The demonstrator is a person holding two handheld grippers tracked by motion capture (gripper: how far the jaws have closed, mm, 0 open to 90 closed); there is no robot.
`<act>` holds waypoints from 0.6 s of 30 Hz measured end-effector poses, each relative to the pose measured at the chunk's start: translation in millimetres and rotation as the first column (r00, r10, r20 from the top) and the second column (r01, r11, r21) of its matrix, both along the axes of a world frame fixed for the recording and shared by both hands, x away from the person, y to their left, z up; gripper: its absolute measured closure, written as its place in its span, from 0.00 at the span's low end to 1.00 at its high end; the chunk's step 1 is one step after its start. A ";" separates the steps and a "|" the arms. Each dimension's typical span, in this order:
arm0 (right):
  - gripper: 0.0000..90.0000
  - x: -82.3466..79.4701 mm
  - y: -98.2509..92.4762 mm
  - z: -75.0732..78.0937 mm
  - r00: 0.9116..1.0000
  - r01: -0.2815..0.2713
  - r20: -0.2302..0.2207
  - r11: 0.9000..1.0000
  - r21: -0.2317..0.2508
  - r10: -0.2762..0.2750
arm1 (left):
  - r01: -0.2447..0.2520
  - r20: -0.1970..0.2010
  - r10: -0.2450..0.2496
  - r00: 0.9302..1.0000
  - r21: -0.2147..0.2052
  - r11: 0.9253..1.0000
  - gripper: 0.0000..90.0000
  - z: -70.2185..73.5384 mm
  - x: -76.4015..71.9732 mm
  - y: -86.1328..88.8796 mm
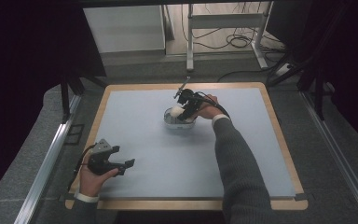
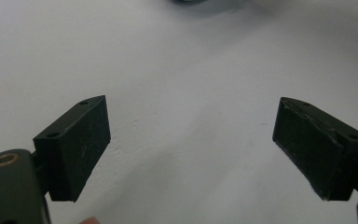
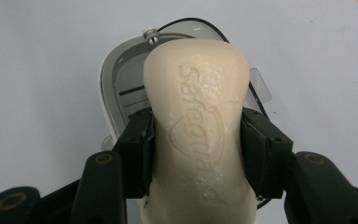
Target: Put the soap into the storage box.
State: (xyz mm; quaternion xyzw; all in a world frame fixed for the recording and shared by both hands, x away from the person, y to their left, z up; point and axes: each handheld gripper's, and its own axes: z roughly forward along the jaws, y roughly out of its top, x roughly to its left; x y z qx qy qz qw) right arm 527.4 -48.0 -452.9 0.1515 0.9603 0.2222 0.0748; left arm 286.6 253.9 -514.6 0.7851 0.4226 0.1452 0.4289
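Note:
A cream bar of soap with embossed lettering is clamped between the pads of my right gripper. It hangs just above a white soap dish with a grey slotted inside. From the high view, the right gripper holds the pale soap over the dish at the mat's far middle. My left gripper rests at the near left, its jaws wide apart. In the left gripper view its pads frame bare mat and grip nothing.
A pale blue mat covers a wooden-edged board. Dark metal rails run along both sides. A table frame and cables lie on the floor beyond the far edge.

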 end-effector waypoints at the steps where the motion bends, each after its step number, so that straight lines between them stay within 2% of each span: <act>1: 0.54 0.1 0.4 -1.0 1.000 0.002 -0.003 1.000 0.000 -0.002 | 0.000 0.000 0.000 1.000 0.001 1.000 0.13 0.0 0.0 0.1; 4: 0.53 0.2 1.0 -3.2 1.000 0.003 -0.017 1.000 -0.004 -0.003 | 0.001 0.000 -0.001 1.000 0.001 1.000 0.13 -0.3 0.3 -0.2; 6: 0.50 0.7 -0.5 0.7 0.999 0.040 -0.022 0.998 0.048 -0.039 | 0.001 -0.001 -0.001 1.000 0.003 1.000 0.13 -0.5 0.3 -0.5; 8: 0.50 0.4 -1.9 5.5 0.998 0.058 -0.021 0.996 0.073 -0.056 | 0.003 -0.001 -0.003 1.000 0.001 1.000 0.13 -0.5 0.3 -0.8; 12: 0.44 -2.5 -6.3 11.9 0.996 0.093 -0.019 0.991 0.095 -0.091 | 0.002 0.001 -0.002 1.000 0.001 1.000 0.13 -0.1 0.0 -0.5; 16: 0.40 -9.6 -15.1 18.0 0.990 0.141 -0.038 0.976 0.167 -0.137 | 0.000 0.000 0.000 1.000 0.008 1.000 0.13 -0.8 -0.1 -0.6; 18: 0.39 -14.9 -19.6 20.0 0.987 0.160 -0.037 0.970 0.183 -0.155 | 0.003 0.001 -0.003 1.000 0.005 1.000 0.13 -0.7 -0.1 -0.8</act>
